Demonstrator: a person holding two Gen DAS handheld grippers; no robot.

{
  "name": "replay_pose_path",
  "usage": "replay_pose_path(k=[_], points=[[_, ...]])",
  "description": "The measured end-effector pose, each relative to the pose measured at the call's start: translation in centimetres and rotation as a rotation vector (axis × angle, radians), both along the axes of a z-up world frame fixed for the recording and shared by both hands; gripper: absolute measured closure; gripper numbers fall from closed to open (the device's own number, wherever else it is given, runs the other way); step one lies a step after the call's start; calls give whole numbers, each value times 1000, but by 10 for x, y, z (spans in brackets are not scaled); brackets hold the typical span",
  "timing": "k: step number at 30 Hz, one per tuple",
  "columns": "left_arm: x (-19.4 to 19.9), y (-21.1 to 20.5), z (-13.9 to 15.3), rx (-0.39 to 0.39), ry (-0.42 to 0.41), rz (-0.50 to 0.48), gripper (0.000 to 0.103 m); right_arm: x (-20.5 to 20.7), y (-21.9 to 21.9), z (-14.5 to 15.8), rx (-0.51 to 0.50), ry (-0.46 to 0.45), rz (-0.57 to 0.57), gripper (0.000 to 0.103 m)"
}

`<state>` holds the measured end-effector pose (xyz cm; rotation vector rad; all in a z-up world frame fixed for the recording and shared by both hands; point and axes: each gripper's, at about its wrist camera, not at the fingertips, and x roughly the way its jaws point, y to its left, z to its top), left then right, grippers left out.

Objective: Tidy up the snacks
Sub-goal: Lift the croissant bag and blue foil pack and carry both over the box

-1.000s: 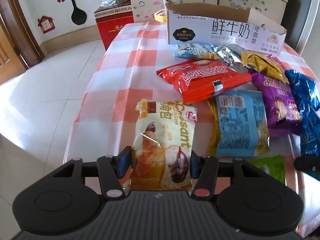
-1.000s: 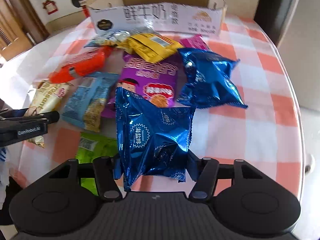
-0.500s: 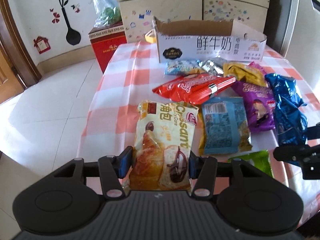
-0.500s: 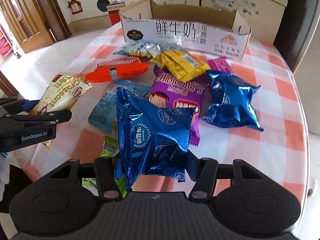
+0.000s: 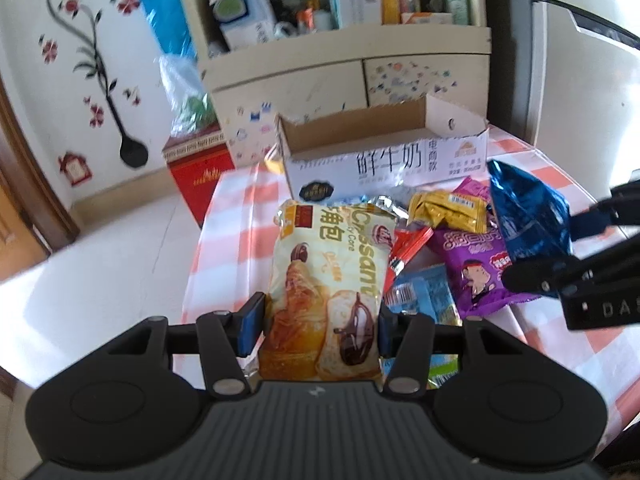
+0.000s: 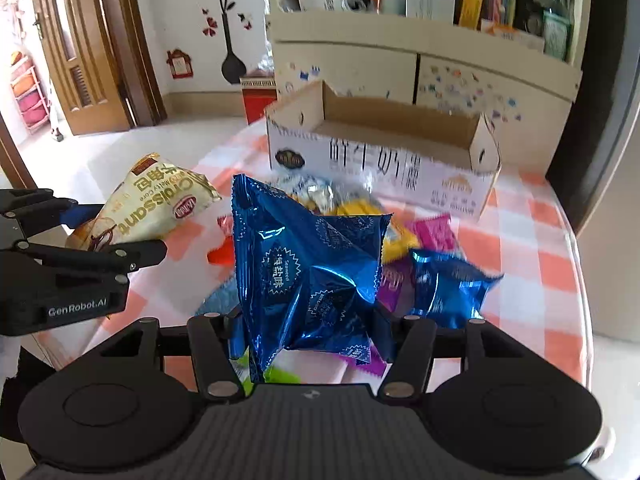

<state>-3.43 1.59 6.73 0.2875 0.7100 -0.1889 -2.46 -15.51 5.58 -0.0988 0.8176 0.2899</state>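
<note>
My left gripper [image 5: 318, 326] is shut on a cream croissant packet [image 5: 326, 280] and holds it in the air above the table's near left. It also shows in the right wrist view [image 6: 152, 206]. My right gripper [image 6: 312, 334] is shut on a shiny blue seaweed snack bag [image 6: 308, 276], lifted above the snack pile; it shows at the right of the left wrist view [image 5: 528, 220]. The open white cardboard box [image 6: 380, 160] stands at the far side of the table, also in the left wrist view [image 5: 384, 160], and looks empty as far as I see.
On the checked tablecloth [image 6: 540, 240] lie a second blue bag [image 6: 448, 288], a purple packet [image 5: 476, 264], a yellow packet [image 5: 448, 210], a red packet [image 5: 408, 248] and a light-blue packet [image 5: 424, 296]. A cabinet [image 6: 420, 64] stands behind the table; a red box [image 5: 198, 172] sits on the floor.
Both grippers have risen and tilted up with their packets, so the views now face the box and cabinet. The croissant packet and the blue bag have left the table.
</note>
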Motion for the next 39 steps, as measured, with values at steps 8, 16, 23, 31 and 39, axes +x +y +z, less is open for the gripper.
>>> replay_pose_path(k=[8, 16, 23, 31, 39], points=[[10, -6, 11, 34, -37, -36, 51, 17, -5, 3, -10, -32, -6, 39], [26, -12, 19, 68, -85, -54, 51, 26, -8, 10, -3, -74, -11, 38], [61, 8, 35, -28, -87, 26, 50, 44, -24, 24, 34, -122, -68, 38], [90, 10, 45, -78, -108, 59, 50, 68, -40, 37, 70, -169, -125, 38], [123, 1, 47, -126, -114, 89, 50, 93, -56, 49, 111, -210, -179, 38]])
